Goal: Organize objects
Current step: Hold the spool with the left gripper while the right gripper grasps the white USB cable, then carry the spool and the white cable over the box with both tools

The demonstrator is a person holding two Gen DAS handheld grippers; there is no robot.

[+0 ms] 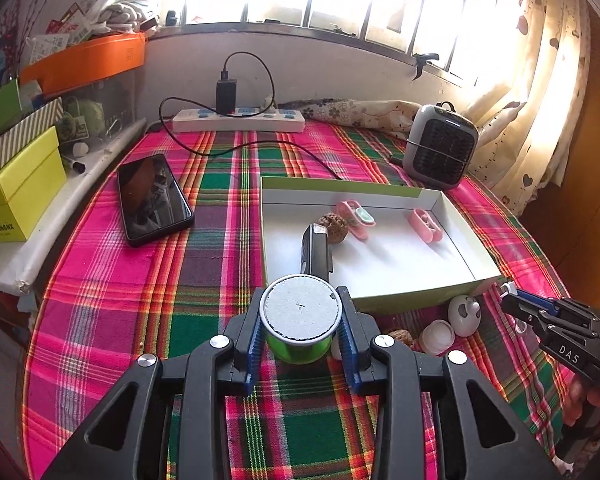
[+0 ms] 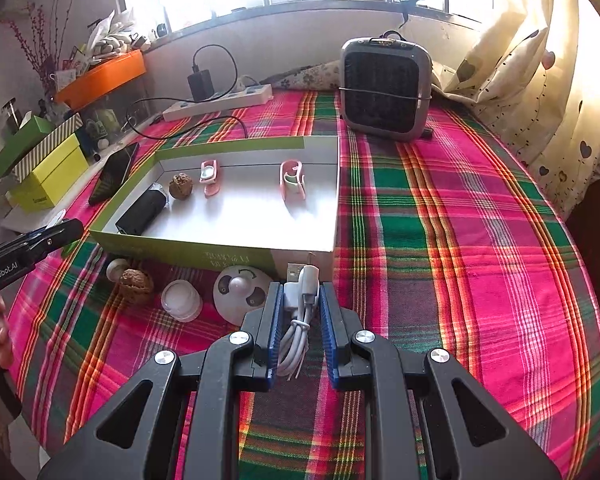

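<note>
While my left fingers point(image 1: 300, 332) clamp the green spool with its grey round top point(image 1: 299, 307), my right fingers point(image 2: 299, 300) pinch the coiled white cable point(image 2: 298, 312), both poised for the shallow white-lined box point(image 1: 466, 240) at twelve o'clock.

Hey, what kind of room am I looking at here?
Probably a lived-in home room, not a lab: a round table under a pink and green plaid cloth, a cream heart-print curtain at a sunny window, a grey portable fan heater and stacked gift boxes.
</note>
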